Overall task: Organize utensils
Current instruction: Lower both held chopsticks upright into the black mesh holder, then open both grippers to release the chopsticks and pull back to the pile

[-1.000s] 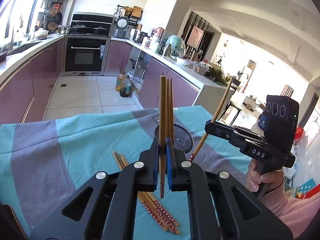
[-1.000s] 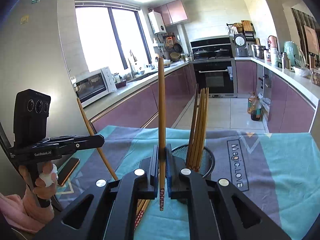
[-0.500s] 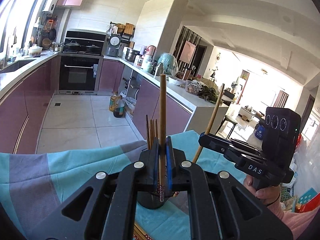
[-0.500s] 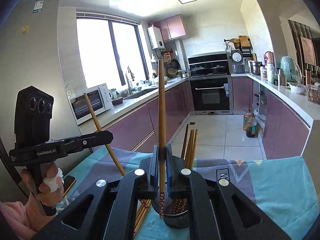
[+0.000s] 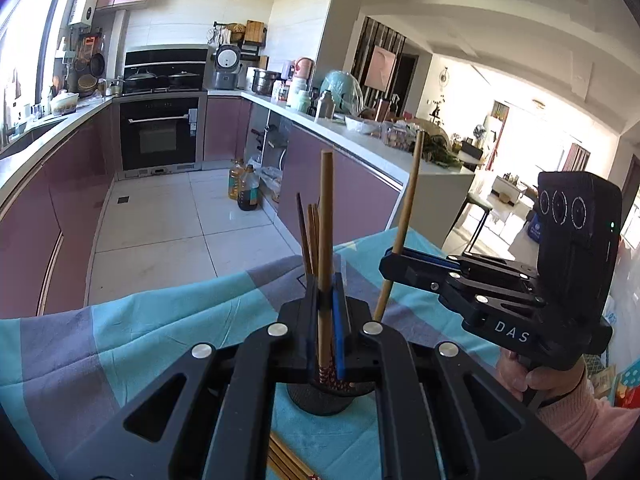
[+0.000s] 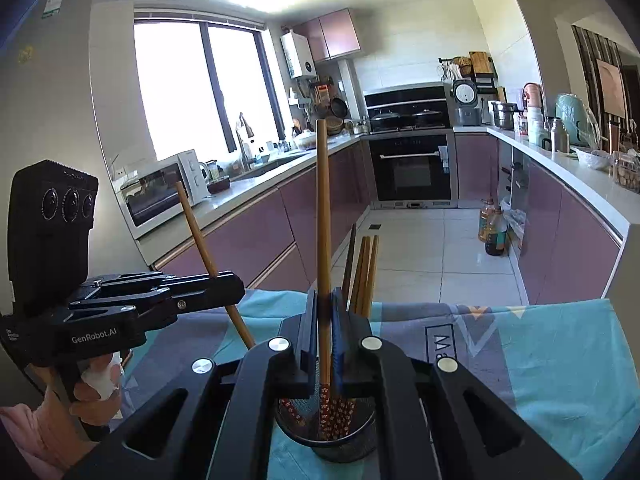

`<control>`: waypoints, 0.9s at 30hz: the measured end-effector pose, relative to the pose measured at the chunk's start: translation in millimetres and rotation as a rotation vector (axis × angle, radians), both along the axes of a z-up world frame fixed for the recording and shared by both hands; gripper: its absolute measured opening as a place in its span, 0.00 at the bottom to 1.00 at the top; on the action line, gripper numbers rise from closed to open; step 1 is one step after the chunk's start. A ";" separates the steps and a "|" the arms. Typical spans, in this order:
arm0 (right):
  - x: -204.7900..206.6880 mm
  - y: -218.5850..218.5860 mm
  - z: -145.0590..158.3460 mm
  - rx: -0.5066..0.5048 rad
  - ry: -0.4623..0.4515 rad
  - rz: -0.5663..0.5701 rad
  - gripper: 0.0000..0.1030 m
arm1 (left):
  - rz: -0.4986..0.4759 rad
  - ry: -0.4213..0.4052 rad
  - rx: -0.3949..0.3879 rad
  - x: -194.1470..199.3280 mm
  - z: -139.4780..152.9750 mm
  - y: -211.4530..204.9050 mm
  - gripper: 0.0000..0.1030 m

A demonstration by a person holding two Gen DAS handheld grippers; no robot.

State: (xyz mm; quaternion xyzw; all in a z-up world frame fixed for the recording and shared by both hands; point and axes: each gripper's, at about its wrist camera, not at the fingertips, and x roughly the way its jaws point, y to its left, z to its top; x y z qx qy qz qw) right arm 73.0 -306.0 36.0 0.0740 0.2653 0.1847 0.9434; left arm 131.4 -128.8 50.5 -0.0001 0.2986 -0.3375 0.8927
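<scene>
My left gripper (image 5: 326, 280) is shut on a wooden chopstick (image 5: 326, 220) held upright, its patterned end just above a black mesh holder (image 5: 324, 402). Several chopsticks (image 5: 310, 236) stand in that holder. At the right of the left wrist view, my right gripper (image 5: 390, 266) pinches another chopstick (image 5: 408, 200). In the right wrist view, the right gripper (image 6: 325, 296) is shut on its upright chopstick (image 6: 322, 220), whose patterned end dips into the holder (image 6: 326, 440) beside the standing chopsticks (image 6: 364, 268). The left gripper (image 6: 236, 290) holds its tilted chopstick (image 6: 196, 224) at the left.
A teal and grey cloth (image 5: 140, 320) covers the table, and its far edge drops to the kitchen floor. More loose chopsticks (image 5: 286, 464) lie on the cloth at the near edge. Oil bottles (image 5: 244, 186) stand on the floor beyond; a person's hand (image 5: 532, 376) grips the right handle.
Both grippers have moved forward over the holder, which now sits right under their fingers. The loose chopsticks on the cloth have slid to the bottom edge of the left wrist view.
</scene>
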 end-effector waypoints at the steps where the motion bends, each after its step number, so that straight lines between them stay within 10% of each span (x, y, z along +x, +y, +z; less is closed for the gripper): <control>1: 0.0 1.3 -4.7 -0.004 0.014 0.002 0.05 | -0.009 0.009 0.015 -0.2 -3.7 -2.9 0.07; 27: 19.9 4.3 -41.5 -0.001 0.151 -0.052 0.17 | 0.023 0.150 0.074 49.4 -46.8 -12.6 0.11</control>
